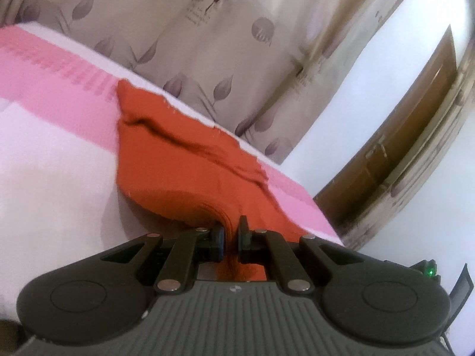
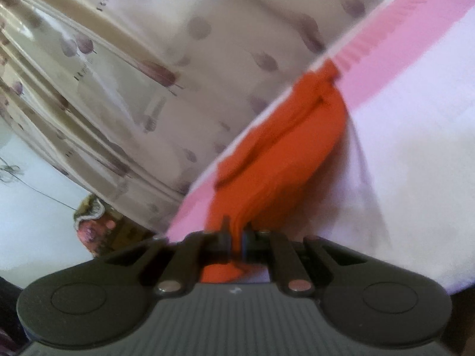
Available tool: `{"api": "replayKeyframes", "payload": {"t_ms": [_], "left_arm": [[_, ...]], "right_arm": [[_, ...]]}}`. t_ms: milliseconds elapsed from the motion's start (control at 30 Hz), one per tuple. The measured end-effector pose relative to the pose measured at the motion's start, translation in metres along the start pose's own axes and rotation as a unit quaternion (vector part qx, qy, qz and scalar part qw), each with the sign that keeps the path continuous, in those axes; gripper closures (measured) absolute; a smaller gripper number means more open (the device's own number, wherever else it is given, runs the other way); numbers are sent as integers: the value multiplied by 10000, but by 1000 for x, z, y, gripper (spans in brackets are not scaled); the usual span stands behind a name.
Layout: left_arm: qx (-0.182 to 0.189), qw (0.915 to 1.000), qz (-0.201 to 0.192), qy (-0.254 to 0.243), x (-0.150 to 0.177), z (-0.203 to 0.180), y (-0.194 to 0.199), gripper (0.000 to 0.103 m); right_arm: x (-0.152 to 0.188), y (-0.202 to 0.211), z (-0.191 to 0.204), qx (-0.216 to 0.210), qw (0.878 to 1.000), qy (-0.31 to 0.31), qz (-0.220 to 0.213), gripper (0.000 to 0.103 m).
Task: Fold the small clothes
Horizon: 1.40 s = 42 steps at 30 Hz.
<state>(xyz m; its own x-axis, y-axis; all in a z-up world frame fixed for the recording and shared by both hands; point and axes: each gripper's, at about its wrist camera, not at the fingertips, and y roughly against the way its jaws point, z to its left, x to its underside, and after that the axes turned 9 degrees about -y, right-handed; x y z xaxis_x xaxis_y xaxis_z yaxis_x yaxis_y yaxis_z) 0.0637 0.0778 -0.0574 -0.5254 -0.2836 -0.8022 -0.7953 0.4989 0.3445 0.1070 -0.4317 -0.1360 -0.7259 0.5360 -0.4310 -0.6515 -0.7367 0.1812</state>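
The left gripper [image 1: 231,231] and the right gripper [image 2: 236,231] are each pinching the near edge of the small rust-orange knit garment [image 1: 184,160], jaws narrow on bunched cloth, its far end lying on the pink-and-white bedsheet [image 1: 53,148]. Lifting both corners evenly, keeping the edge taut, would probably be giving a square fold.

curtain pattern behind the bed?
Beige curtain with purple leaf motifs; clearest in the left wrist view.

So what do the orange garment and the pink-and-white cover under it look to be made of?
The small orange garment looks like a soft matte knit, probably cotton: it bunches into fine pleats where the left tongs and right tongs pinch it. The pink-and-white bed cover seems a woven, textured cloth, with a small grid showing in its pink band; blur leaves the fibre open.
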Motion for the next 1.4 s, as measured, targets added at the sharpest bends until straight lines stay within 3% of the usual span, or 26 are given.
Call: {"api": "replayKeyframes", "payload": {"t_ms": [300, 633, 1000, 1400], "left_arm": [[-19, 9986, -529, -23, -52, -4, -23, 96], [-433, 9939, -974, 279, -121, 36, -106, 96], [-1123, 9889, -916, 329, -158, 96, -206, 96], [-1335, 9886, -649, 237, -166, 124, -267, 95]], "right_arm": [[-56, -32, 25, -217, 9993, 221, -187, 97], [-148, -114, 29, 7, 9980, 544, -331, 97], [-209, -228, -23, 473, 9981, 173, -361, 97], [-228, -261, -59, 751, 9954, -133, -579, 97]]}}
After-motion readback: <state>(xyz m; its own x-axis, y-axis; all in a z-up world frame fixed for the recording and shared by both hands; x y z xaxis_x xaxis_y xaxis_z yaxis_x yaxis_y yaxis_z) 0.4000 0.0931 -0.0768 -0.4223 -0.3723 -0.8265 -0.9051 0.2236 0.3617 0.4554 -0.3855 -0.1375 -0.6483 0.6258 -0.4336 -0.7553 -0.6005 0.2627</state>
